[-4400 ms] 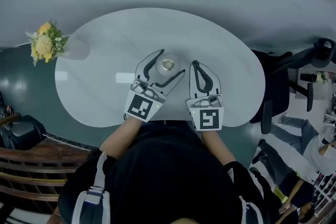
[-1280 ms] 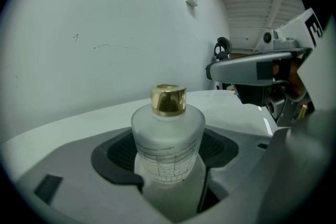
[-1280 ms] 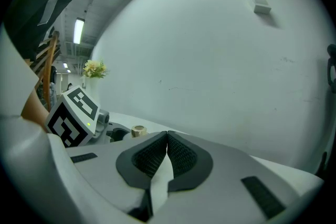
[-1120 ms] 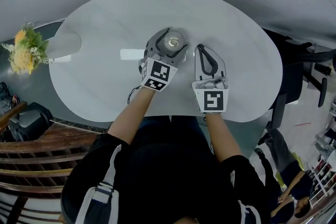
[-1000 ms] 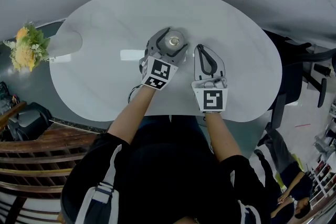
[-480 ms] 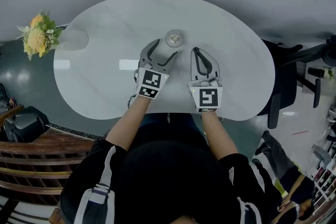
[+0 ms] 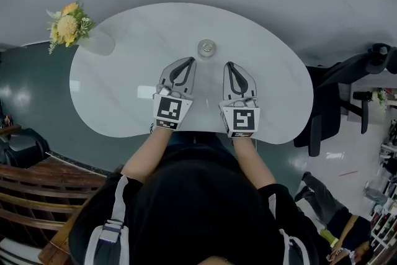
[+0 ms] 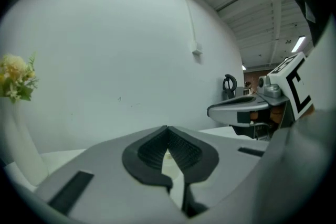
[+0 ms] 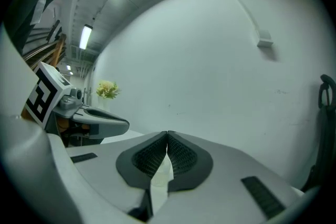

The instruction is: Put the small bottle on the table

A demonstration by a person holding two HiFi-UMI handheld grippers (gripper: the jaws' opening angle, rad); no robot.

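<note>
Silver-topped small bottle (image 7: 206, 48), head view only

White oval table (image 7: 118, 80). Small bottle (image 7: 206, 48) stands upright toward the far edge, mid-width. Vase of yellow flowers (image 7: 93, 40) sits at the far-left rim, well apart.

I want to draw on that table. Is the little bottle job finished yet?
Looks finished. Done: the small bottle stands on the table, clear of both grippers. In hand: nothing; the left gripper has just closed its fingers on nothing, and the right gripper is shut and empty too. Left: nothing that I can see.
</note>
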